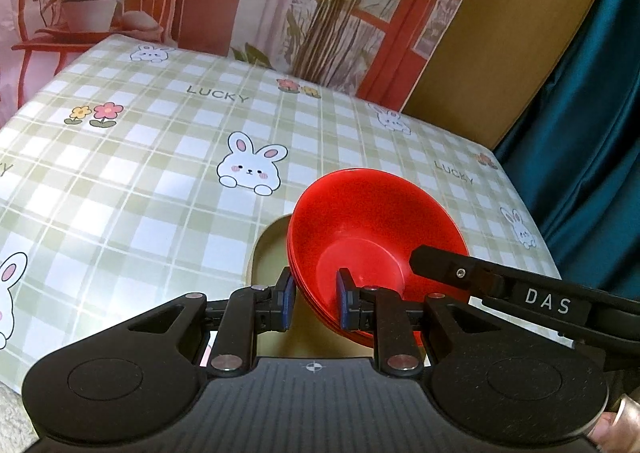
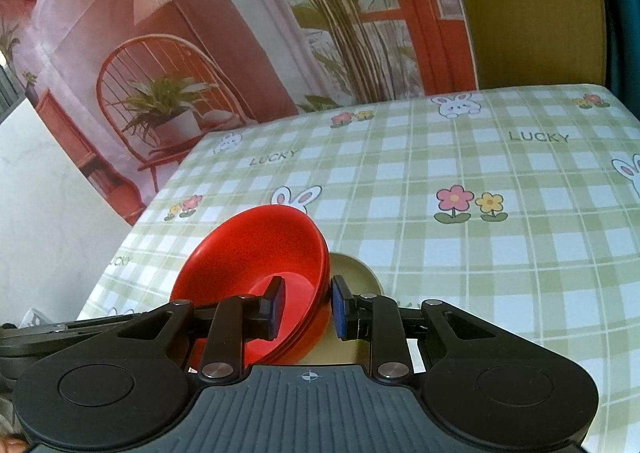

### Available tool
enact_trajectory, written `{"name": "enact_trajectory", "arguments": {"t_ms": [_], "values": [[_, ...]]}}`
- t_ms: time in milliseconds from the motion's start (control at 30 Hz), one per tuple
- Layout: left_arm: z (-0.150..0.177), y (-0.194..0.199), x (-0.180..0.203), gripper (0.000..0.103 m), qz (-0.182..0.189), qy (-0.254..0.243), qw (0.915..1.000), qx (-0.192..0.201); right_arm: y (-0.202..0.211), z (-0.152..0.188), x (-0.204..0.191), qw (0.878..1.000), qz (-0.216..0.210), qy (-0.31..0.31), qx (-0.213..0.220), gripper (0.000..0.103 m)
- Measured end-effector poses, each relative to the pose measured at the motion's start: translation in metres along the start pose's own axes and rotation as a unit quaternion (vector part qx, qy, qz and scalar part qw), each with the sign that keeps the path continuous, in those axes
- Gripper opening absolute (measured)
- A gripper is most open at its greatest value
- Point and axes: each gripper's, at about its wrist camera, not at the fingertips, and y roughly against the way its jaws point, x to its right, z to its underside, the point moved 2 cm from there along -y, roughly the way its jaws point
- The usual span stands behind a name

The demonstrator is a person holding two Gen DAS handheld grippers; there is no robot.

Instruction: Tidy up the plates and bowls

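Both tongs are on the same stack of red bowls [image 1: 372,237] rn, from opposite sides. Left tongs [image 1: 316,303] are clamped on the stack's rim: one blue pad outside the wall, the other inside the bowl. Right tongs [image 2: 306,307] do the same on the opposite rim, one pad inside, one outside, so both are gripping the red stack. In the left wrist view you can see the right tongs' black arm w/ "DAS" on it coming in from the right, its tip at the bowl's edge.

The stack looks like 3 or so bowls nested, tilted w/ the opening facing up and away from the cams. It sits over a beige plate [image 2: 356,273] that pokes out from behind/under it; can't tell if the bowls touch it.

All of this is near the front edge of the tabletop [image 1: 160,181], which has a green plaid cloth w/ bunnies, flowers and "LUCKY" print. Printed backdrop [image 2: 240,53] w/ plants and a red chair behind, teal curtain [image 1: 580,133] off to the side.
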Motion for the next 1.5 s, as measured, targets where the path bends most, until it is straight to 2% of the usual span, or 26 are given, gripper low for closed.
{"name": "enact_trajectory", "arguments": {"t_ms": [533, 1100, 1500], "values": [[0.005, -0.005, -0.002, 0.022, -0.012, -0.011, 0.9998, -0.011, -0.012, 0.01, -0.003, 1.0, 0.014, 0.018, -0.012, 0.024], [0.009, -0.014, -0.005, 0.022, -0.019, -0.015, 0.9993, -0.027, -0.022, 0.021, 0.004, 1.0, 0.011, 0.006, -0.021, 0.023], [0.012, -0.017, -0.002, 0.022, -0.021, -0.035, 0.9988, -0.025, -0.026, 0.025, 0.012, 1.0, 0.013, 0.001, -0.019, 0.023]]}}
